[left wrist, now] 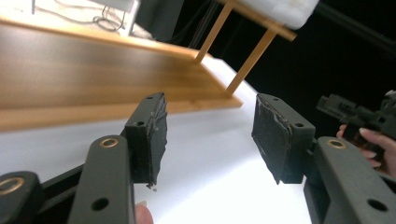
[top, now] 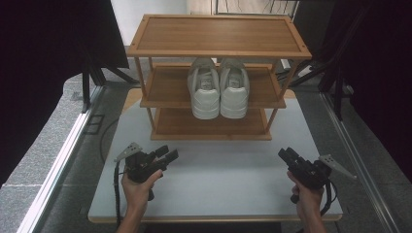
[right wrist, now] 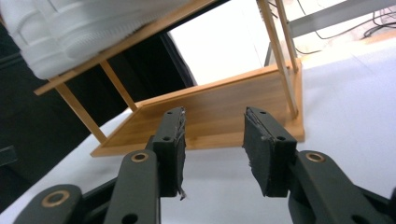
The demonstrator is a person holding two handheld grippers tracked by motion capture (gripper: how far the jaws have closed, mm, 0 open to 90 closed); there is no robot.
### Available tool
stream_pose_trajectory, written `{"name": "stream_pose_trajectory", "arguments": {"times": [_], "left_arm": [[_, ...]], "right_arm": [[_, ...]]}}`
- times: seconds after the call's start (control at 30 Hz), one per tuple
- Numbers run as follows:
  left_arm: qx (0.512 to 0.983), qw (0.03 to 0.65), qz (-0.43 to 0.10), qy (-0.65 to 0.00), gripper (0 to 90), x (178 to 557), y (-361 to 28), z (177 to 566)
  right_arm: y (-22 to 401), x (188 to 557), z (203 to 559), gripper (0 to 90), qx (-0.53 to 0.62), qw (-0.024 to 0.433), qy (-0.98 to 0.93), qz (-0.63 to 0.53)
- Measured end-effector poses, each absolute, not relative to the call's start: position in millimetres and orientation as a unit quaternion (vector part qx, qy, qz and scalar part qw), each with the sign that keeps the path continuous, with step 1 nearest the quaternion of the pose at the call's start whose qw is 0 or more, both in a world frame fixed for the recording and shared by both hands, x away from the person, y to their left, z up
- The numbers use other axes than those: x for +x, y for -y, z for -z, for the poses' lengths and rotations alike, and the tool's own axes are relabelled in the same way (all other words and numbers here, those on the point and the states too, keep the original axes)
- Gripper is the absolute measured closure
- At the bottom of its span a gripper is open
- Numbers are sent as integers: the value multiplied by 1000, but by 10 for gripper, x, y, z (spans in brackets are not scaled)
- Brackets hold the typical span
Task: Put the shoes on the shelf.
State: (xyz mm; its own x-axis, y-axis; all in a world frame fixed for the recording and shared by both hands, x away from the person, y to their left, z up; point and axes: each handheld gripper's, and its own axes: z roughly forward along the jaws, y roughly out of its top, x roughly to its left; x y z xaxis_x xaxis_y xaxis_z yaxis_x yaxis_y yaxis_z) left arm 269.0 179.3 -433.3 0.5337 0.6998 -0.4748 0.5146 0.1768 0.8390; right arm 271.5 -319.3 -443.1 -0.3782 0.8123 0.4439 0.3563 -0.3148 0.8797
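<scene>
A pair of white sneakers stands side by side on the middle shelf of a three-tier bamboo rack, heels toward me. My left gripper hovers over the white table near its front left, jaws open and empty; its own view shows the left gripper facing the rack's bottom shelf. My right gripper is held at the front right, also open and empty. In its own view the right gripper points at the bottom shelf, with a sneaker sole above.
The white tabletop has bare room between both hands and the rack. Black curtains hang at both sides. A metal rail runs along the floor on the left. The other hand and gripper appear at the right of the left gripper view.
</scene>
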Motion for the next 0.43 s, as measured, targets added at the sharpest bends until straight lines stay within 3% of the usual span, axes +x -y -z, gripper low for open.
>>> {"name": "stream_pose_trajectory", "arguments": {"times": [0.43], "left_arm": [[659, 576, -86, -476, 414, 2674, -1785, 4367]], "right_arm": [[3154, 2678, 4409, 488, 504, 210, -584, -600]]}}
